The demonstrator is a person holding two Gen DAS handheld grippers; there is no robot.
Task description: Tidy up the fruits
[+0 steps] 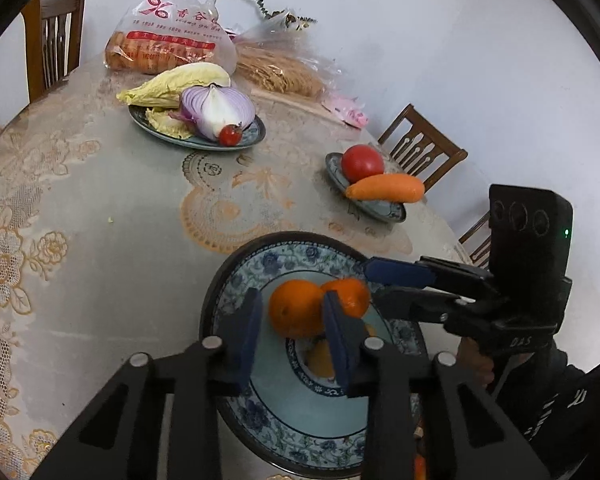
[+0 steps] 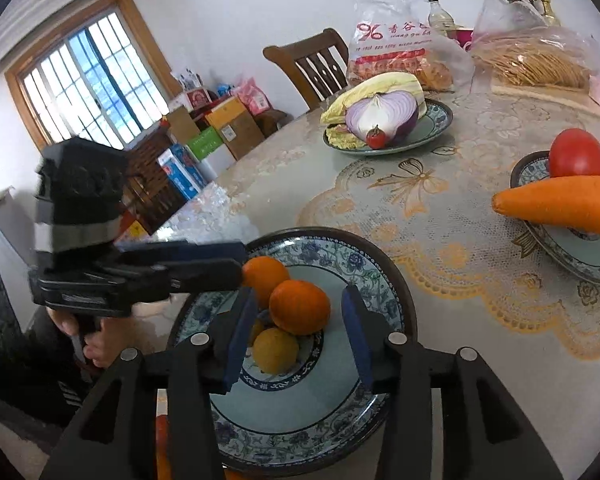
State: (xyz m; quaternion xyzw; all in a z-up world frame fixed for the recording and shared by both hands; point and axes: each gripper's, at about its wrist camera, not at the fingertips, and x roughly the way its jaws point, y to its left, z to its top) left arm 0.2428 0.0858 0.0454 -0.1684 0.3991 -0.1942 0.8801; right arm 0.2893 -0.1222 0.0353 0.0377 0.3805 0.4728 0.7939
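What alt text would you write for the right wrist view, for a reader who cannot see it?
The right gripper hangs open around an orange on a blue-patterned plate, beside two more citrus fruits, while the left gripper reaches in from the left. Behind, on the lace-covered table, are a plate of cabbage, onion and small tomato, and another with a tomato and carrot.
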